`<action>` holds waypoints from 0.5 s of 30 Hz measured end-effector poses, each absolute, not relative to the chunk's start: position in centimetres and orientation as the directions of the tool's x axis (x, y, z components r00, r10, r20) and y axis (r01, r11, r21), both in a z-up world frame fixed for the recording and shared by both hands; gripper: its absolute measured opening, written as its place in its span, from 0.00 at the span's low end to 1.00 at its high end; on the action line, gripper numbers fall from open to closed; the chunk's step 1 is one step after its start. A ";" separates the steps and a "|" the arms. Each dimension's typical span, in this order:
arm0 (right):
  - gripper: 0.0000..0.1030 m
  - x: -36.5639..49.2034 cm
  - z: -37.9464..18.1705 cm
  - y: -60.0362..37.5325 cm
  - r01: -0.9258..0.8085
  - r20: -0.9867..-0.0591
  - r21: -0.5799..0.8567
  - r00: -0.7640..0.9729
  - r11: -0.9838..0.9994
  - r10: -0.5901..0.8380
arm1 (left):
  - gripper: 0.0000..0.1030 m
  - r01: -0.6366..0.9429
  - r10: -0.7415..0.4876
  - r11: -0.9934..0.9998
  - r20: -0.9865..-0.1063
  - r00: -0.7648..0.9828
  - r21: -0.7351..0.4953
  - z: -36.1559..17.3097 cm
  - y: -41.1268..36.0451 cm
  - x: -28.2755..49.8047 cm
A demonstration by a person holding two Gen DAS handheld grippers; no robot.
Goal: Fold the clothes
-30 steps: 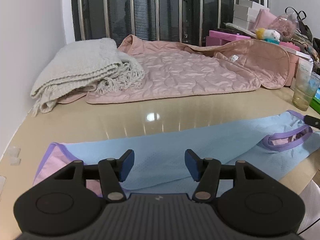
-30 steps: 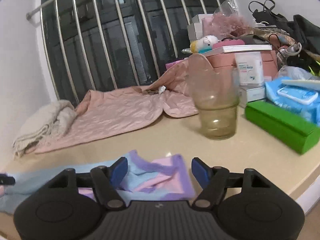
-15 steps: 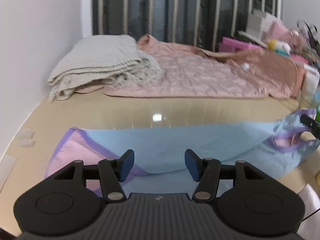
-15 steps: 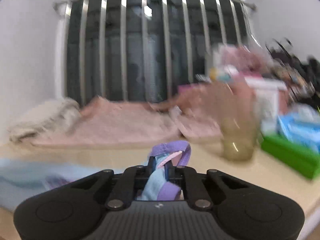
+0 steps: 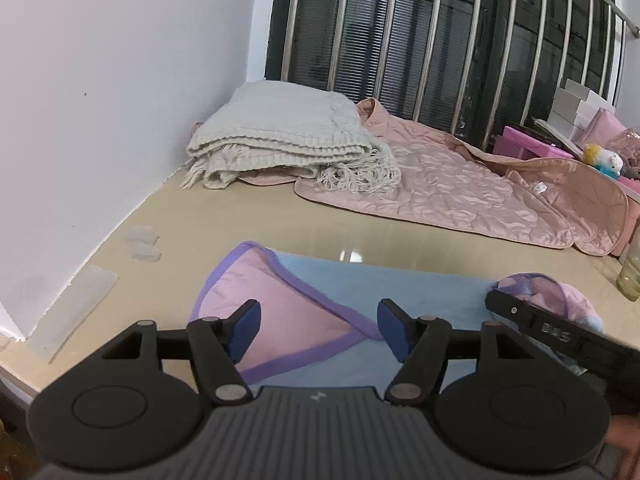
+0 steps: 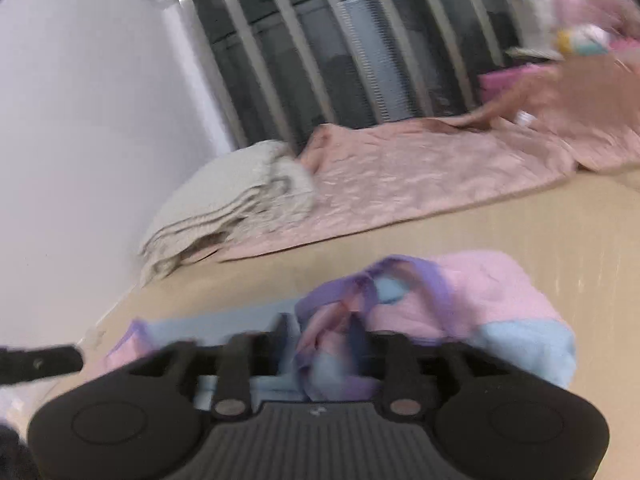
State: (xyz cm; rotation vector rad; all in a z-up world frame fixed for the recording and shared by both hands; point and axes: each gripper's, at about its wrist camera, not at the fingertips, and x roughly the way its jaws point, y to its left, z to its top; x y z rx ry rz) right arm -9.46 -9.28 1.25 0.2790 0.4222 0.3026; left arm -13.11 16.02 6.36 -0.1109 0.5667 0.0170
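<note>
A light blue garment (image 5: pixel 408 292) with pink panels and purple trim lies on the beige table. My left gripper (image 5: pixel 318 330) is open and empty, just above its left pink part. My right gripper (image 6: pixel 320 340) appears shut on the bunched purple-trimmed end of the garment (image 6: pixel 440 292); this view is blurred. The right gripper's finger (image 5: pixel 540 326) shows in the left wrist view, lying over the garment's right end, near my left gripper.
A folded cream knitted blanket (image 5: pixel 288 136) and a pink quilted cover (image 5: pixel 460 188) lie at the back by the barred window. A glass (image 5: pixel 630 276) stands at the right edge. Boxes and a toy (image 5: pixel 600 156) are at back right. A white wall runs along the left.
My right gripper closed on the garment's right end and carried it leftward towards the left gripper, folding the garment over. The left gripper stayed open and shifted left.
</note>
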 end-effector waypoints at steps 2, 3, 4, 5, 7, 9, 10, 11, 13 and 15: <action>0.65 -9.9 1.4 -9.0 -0.253 -0.353 0.320 0.863 0.913 0.363 | 0.65 -0.057 -0.014 0.992 -0.534 0.845 -0.116 6.2 16.3 -13.1; 0.65 -10.7 1.9 -9.4 -0.275 -0.332 0.290 0.870 0.917 0.366 | 0.65 -0.062 -0.015 0.990 -0.534 0.846 -0.127 6.2 16.4 -13.2; 0.65 -11.7 2.5 -10.0 -0.301 -0.303 0.254 0.878 0.919 0.372 | 0.65 -0.067 -0.017 0.988 -0.533 0.846 -0.138 6.1 16.6 -13.2; 0.65 -12.7 3.0 -10.5 -0.320 -0.277 0.223 0.885 0.921 0.375 | 0.65 -0.072 -0.017 0.987 -0.533 0.846 -0.147 6.0 16.7 -13.2; 0.65 -14.4 4.0 -11.7 -0.339 -0.234 0.177 0.897 0.924 0.374 | 0.65 -0.082 -0.015 0.985 -0.540 0.842 -0.154 5.6 16.8 -13.4; 0.55 -15.0 4.6 -13.1 -0.302 -0.227 0.139 0.918 0.943 0.327 | 0.65 -0.088 -0.008 0.985 -0.545 0.838 -0.151 5.4 16.7 -13.7; 0.43 -15.0 4.8 -13.8 -0.272 -0.229 0.124 0.928 0.954 0.294 | 0.65 -0.088 -0.007 0.985 -0.548 0.837 -0.147 5.3 16.6 -13.9; 0.32 -14.3 4.3 -14.1 -0.260 -0.259 0.139 0.922 0.956 0.288 | 0.65 -0.083 -0.011 0.986 -0.550 0.835 -0.146 5.2 16.5 -14.1; 0.18 -12.6 3.2 -14.8 -0.236 -0.321 0.172 0.905 0.957 0.280 | 0.65 -0.079 -0.015 0.986 -0.548 0.836 -0.149 5.2 16.5 -14.3; 0.16 -10.7 1.8 -14.6 -0.227 -0.402 0.194 0.869 0.954 0.288 | 0.65 -0.107 0.016 0.985 -0.555 0.832 -0.133 5.1 16.5 -14.2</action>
